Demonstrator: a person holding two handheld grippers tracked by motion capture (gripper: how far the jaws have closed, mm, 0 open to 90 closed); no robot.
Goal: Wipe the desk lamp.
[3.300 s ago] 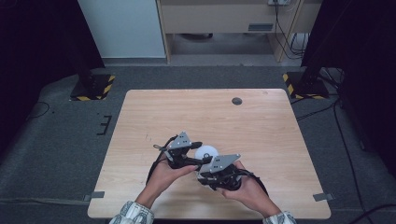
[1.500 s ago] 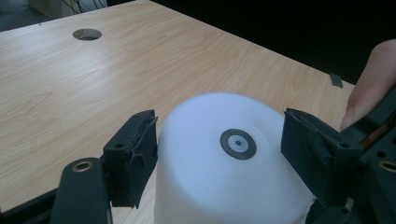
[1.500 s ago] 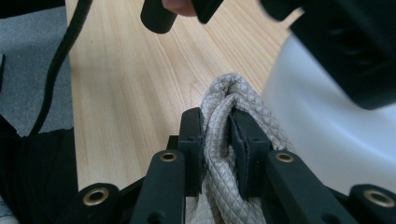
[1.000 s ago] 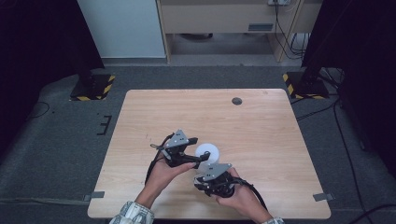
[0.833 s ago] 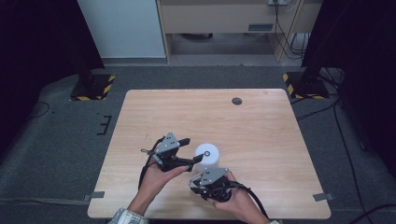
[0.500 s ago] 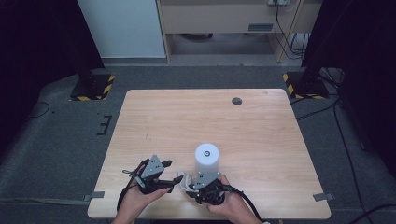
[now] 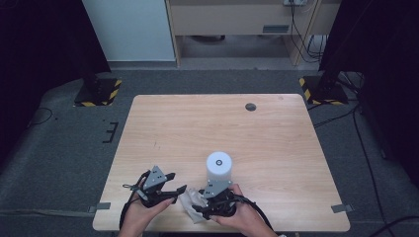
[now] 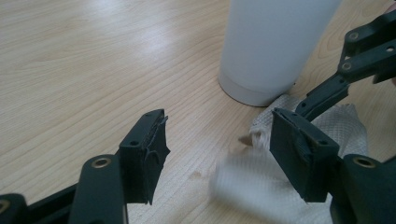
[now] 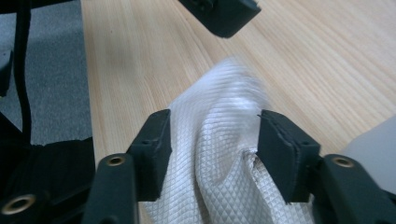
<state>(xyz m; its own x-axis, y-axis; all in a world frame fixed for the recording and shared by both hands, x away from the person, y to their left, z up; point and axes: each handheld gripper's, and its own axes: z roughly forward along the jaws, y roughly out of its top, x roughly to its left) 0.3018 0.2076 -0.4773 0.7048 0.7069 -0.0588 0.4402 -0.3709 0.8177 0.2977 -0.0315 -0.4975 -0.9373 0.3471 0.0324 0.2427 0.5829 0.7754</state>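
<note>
White cup [image 7: 219, 169] stands upright on the tabletop [image 7: 197, 123], near the front edge, just beyond the right tool [image 7: 200, 211]. A crumpled paper towel [image 7: 190, 203] lies flat on the wood between the two tools, touching the cup's base as we see it in the left gripper view.

Right tool: jaws have just been opening, and they now stand apart on either side of the towel [image 9: 210, 158]. The cloth bunches up between them, but the pads don't seem to press it, so we call it released. Likely we let go so the towel can be re-gripped or handed over.

Left tool [image 7: 179, 190]: jaws have just been closing, yet a wide gap remains. One jaw sits over the towel's edge [image 8: 261, 182], the other over bare wood; nothing is pinched. We read it as released, lining up for a grab at the towel.

Both hands sit low at the front edge, tools angled toward each other, which keeps the towel in reach of both. The cup is parked clear, untouched by either tool.
</note>
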